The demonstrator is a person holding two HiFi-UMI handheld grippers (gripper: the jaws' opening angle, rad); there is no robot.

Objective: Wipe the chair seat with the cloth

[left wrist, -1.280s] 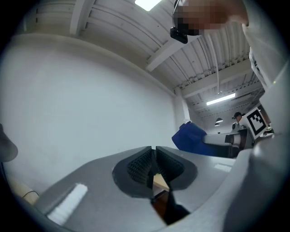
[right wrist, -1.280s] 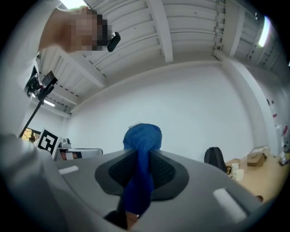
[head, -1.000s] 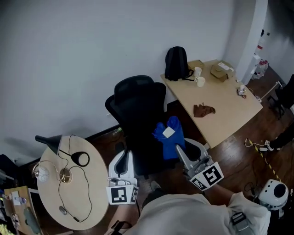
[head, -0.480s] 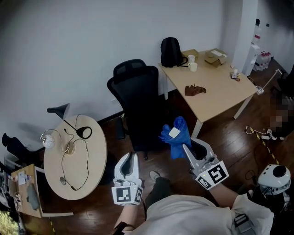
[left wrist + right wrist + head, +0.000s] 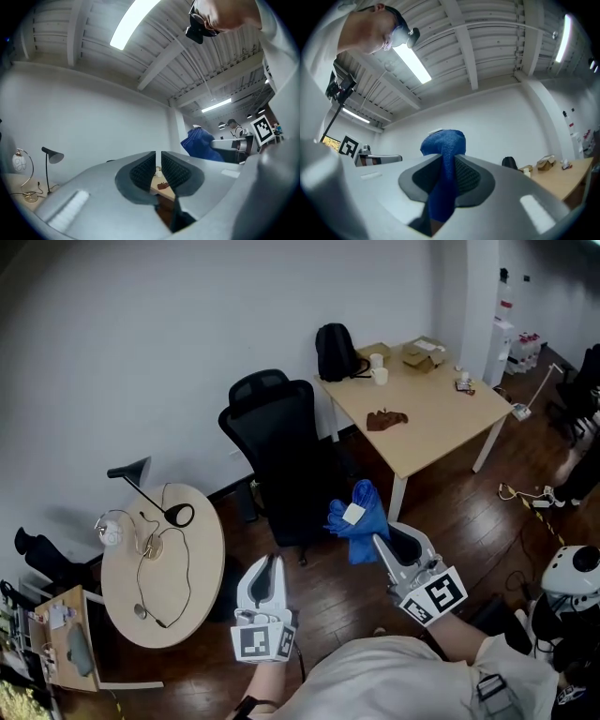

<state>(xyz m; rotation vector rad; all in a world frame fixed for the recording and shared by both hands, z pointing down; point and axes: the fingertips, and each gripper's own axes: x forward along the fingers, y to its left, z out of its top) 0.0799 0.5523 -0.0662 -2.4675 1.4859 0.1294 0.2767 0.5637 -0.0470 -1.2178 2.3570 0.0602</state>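
A black office chair [image 5: 281,460] stands by the wall, its seat facing me, some way beyond both grippers. My right gripper [image 5: 386,547] is shut on a blue cloth [image 5: 358,519] that bunches above its jaws; the cloth [image 5: 443,159] fills the jaw gap in the right gripper view. My left gripper [image 5: 267,575] is held level beside it, jaws shut with nothing between them, as the left gripper [image 5: 158,171] view shows. Both point upward and away from the chair.
A round table [image 5: 187,577] with a desk lamp [image 5: 141,486] and cables stands to the left. A wooden desk [image 5: 441,418] with a black backpack [image 5: 333,351], cups and a brown rag [image 5: 384,418] is at the right. Dark wooden floor lies between.
The view has pulled back from the chair: it now looks smaller and farther. Both grippers keep their pose, the right one still holding the cloth.
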